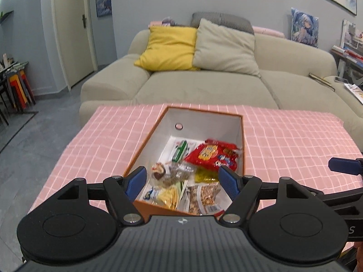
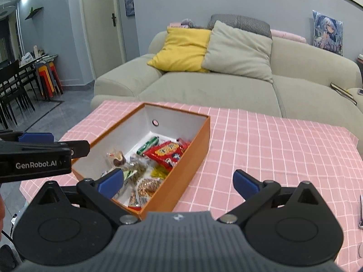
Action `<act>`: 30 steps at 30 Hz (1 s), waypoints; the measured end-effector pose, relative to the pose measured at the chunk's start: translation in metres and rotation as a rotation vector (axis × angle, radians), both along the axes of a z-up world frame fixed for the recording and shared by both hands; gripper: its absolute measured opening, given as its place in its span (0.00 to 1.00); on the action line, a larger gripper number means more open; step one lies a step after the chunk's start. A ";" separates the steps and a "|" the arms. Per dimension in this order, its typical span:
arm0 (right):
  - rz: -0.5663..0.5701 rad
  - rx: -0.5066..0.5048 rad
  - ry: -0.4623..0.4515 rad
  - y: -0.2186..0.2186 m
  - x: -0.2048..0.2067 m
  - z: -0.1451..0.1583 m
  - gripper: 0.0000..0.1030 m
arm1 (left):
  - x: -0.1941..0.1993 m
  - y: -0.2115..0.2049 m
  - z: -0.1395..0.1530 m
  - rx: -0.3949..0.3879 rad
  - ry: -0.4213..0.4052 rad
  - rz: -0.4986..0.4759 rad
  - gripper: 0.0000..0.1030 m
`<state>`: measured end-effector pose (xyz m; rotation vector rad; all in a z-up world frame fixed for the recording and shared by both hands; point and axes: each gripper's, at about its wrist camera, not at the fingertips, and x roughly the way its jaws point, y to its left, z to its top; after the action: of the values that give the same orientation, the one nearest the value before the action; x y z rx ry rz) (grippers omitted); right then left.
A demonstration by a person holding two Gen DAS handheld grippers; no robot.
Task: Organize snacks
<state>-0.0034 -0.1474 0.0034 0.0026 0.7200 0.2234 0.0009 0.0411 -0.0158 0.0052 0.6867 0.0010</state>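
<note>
An orange box [image 1: 243, 149] with white inner walls sits on the pink checked tablecloth [image 1: 295, 140]. Inside lie several snack packets: a red packet [image 1: 212, 155], a green pack [image 1: 179, 150], a chocolate-coloured sweet [image 1: 158, 171] and a nut packet [image 1: 205, 198]. My left gripper [image 1: 182, 183] stands open above the box's near end, nothing between its blue pads. In the right wrist view the same box [image 2: 190, 165] lies left of centre, with the red packet [image 2: 166, 153] inside. My right gripper [image 2: 179, 182] is wide open and empty, straddling the box's near right wall.
A beige sofa [image 1: 204, 86] with a yellow cushion [image 1: 169, 47] and a grey cushion [image 1: 226, 47] stands behind the table. The right gripper's blue finger [image 1: 344, 165] shows at the right edge of the left view. The left gripper's body [image 2: 38, 158] crosses the right view's left side. Chairs and stools [image 2: 47, 79] stand far left.
</note>
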 end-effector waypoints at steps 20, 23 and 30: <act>0.001 -0.014 0.011 -0.002 0.001 -0.009 0.96 | 0.000 -0.003 -0.008 0.010 0.032 0.001 0.83; 0.003 -0.015 0.007 -0.002 0.000 -0.008 0.96 | -0.001 -0.004 -0.008 0.010 0.032 0.003 0.83; 0.004 -0.017 0.005 -0.001 0.000 -0.007 0.96 | 0.001 -0.003 -0.006 0.013 0.043 0.013 0.83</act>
<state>-0.0032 -0.1483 -0.0040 -0.0147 0.7264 0.2210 0.0018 0.0378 -0.0217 0.0134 0.7298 0.0174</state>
